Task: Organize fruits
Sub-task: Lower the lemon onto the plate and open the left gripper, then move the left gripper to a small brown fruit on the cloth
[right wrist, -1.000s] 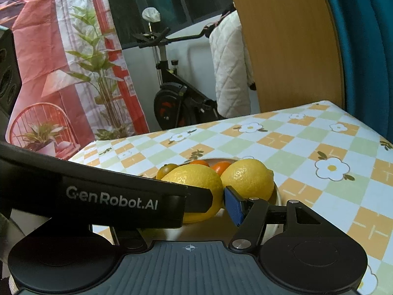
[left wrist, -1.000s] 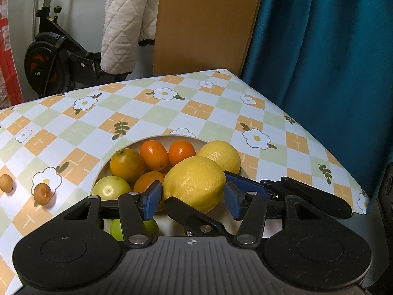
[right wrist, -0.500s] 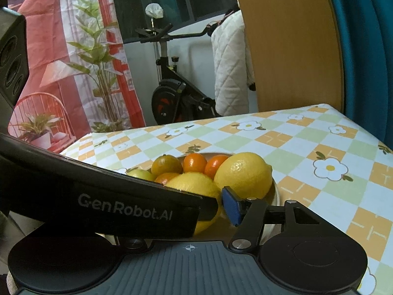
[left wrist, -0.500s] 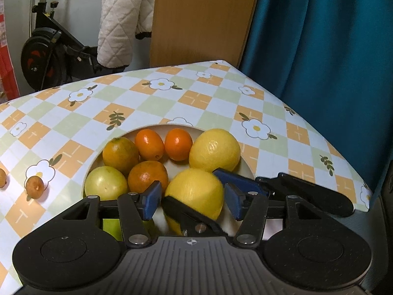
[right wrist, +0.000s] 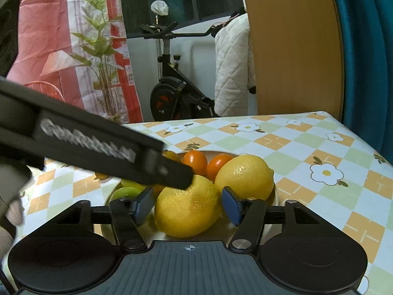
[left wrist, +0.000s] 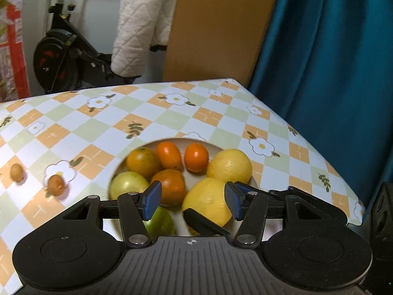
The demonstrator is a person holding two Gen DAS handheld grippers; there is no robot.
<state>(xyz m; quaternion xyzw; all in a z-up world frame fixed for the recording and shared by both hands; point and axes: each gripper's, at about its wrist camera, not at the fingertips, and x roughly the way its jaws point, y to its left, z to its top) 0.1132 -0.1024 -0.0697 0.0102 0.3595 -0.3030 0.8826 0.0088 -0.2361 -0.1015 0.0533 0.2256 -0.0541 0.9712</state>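
Note:
A white bowl on the flowered tablecloth holds two lemons, several oranges and green fruits. The nearer lemon lies in the bowl between the pads of my right gripper. Its jaws are opening and a thin gap shows on each side of the lemon. In the left wrist view my left gripper hovers open over the bowl, above that lemon and an orange. One black finger of the left gripper crosses the right wrist view, its tip just over the lemon. The second lemon lies behind.
Two small brown-orange fruits lie loose on the cloth left of the bowl. The table's edge runs close on the right, by a teal curtain. Beyond the far edge stand a wooden panel and an exercise bike.
The lemon has come down from above the bowl to lie among the fruit. My right jaws have spread off it. My left gripper has drawn back and its finger has swung up.

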